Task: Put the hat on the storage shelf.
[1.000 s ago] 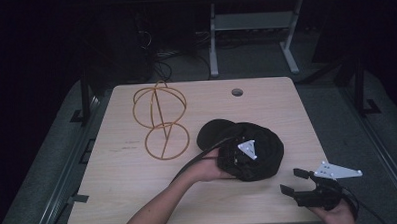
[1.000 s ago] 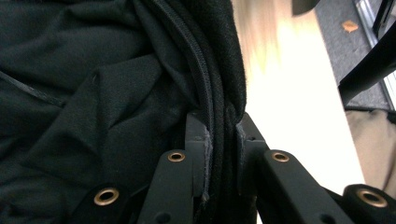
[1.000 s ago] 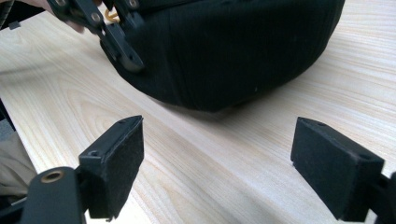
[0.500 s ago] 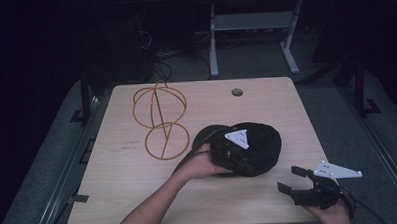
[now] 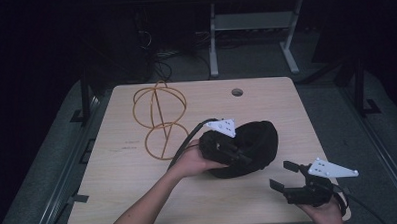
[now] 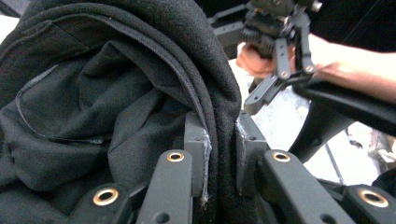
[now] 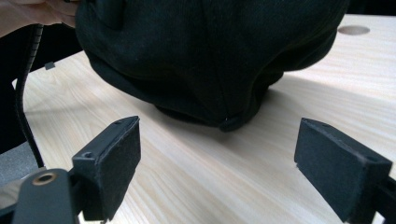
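Note:
A black fabric garment (image 5: 260,142), bunched into a rounded heap, lies right of the table's middle. My left gripper (image 5: 238,153) is held by a hand at the heap's near-left side. In the left gripper view its jaws (image 6: 222,158) are shut on a folded edge of the black fabric (image 6: 116,93). My right gripper (image 5: 285,175) rests near the front right corner, open, a short way from the heap. In the right gripper view its pads (image 7: 116,158) stand wide apart with nothing between them, and the black fabric (image 7: 210,56) sits on the wood just ahead.
A gold wire stand (image 5: 159,118) of rings stands at the back left of the light wood table (image 5: 119,185). A round cable hole (image 5: 237,92) sits near the far edge. The left gripper's cable (image 5: 185,142) trails past the wire stand. Dark floor and desk legs lie beyond.
My left gripper has moved left and slightly away, drawing the fabric edge with it, so the heap has shifted and bunched higher. The right gripper has barely moved.

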The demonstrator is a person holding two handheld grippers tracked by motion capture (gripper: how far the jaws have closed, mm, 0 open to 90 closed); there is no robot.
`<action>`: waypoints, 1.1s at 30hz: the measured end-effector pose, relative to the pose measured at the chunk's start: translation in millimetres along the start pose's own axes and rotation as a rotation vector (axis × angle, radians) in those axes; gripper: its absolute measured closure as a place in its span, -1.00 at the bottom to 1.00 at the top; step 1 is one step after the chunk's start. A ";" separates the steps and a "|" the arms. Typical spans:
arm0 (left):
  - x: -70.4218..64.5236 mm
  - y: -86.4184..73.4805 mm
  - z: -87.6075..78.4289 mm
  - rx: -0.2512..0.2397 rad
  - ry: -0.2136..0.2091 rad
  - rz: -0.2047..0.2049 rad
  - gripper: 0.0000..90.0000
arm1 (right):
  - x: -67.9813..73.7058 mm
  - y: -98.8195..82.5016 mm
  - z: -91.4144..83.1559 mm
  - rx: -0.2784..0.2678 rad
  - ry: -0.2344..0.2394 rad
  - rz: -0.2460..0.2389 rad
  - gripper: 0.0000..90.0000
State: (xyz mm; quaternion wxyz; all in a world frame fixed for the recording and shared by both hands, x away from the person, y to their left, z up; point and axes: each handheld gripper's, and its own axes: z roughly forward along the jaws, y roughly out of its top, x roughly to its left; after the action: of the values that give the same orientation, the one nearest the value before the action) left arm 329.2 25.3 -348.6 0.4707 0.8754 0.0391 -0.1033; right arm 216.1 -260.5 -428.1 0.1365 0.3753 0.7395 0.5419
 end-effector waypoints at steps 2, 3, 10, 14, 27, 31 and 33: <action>-2.1 1.4 -3.1 -0.019 -0.007 0.001 0.75 | 1.4 2.3 0.9 -0.012 0.000 -0.011 -0.69; -3.0 2.2 -4.7 -0.027 -0.008 0.004 0.75 | 1.4 2.3 0.9 -0.012 0.000 -0.011 -0.69; -8.3 6.8 -15.4 -0.084 -0.034 0.006 0.75 | 6.4 11.4 4.2 -0.062 -0.014 -0.043 -0.68; -10.8 8.7 -17.0 -0.085 -0.034 0.017 0.75 | 8.0 14.7 7.6 -0.076 -0.024 -0.055 -0.68; -17.2 13.3 -19.5 -0.094 -0.052 0.039 0.74 | 9.4 27.7 14.5 -0.113 -0.028 -0.080 -0.62; -20.8 15.7 -20.6 -0.102 -0.062 0.047 0.74 | 12.6 31.9 16.3 -0.127 -0.032 -0.117 -0.31; -22.0 16.9 -21.4 -0.110 -0.064 0.052 0.74 | 14.7 34.2 16.7 -0.136 -0.027 -0.141 -0.03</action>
State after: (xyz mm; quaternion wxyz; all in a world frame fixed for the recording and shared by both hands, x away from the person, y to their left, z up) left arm 313.7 34.4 -318.6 0.5216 0.8451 0.0068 -0.1166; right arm 230.2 -234.1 -400.4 0.2092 0.3195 0.7238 0.5747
